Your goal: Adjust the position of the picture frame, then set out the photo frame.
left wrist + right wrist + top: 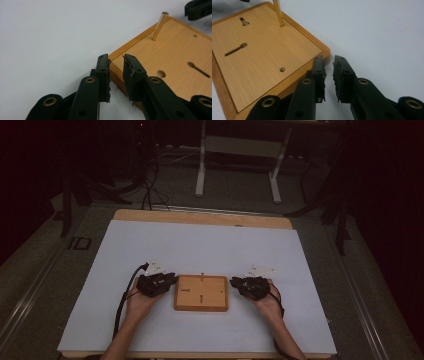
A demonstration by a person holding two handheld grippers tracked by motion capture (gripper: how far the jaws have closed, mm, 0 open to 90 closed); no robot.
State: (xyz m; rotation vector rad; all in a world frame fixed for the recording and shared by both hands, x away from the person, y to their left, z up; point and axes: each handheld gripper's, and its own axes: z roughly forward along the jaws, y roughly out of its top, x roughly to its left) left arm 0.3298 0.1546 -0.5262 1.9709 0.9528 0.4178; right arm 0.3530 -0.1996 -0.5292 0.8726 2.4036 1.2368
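Black left tool [116, 75]: jaws set a small way apart with nothing between them; they straddle the near corner of the wooden board [172, 62], one jaw over the pale sheet and one over the wood, which looks like lining up to take the edge.
Black right tool [329, 75]: the same stance, jaws a little spread and empty, just off the board's rounded corner at centre frame; the left jaw sits against or just beside the rim, I cannot tell which.
Hands: in the high view the left hand [140, 301] and right hand [267, 302] come up from the bottom edge, each tool aimed inward at a short side of the board, as if to steady or lift it evenly from both ends.
Board: lies flat at lower centre of the high view, between the two tools.
Peg [159, 26]: a thin wooden stick stands in a hole near the board's far edge, leaning slightly; the other holes and slots look empty.
Surface [200, 245]: a pale sheet covers it, with a wooden strip bare along the top edge.
Paper tags: one small white tag [156, 266] lies just above the left tool, another [262, 269] just above the right tool.
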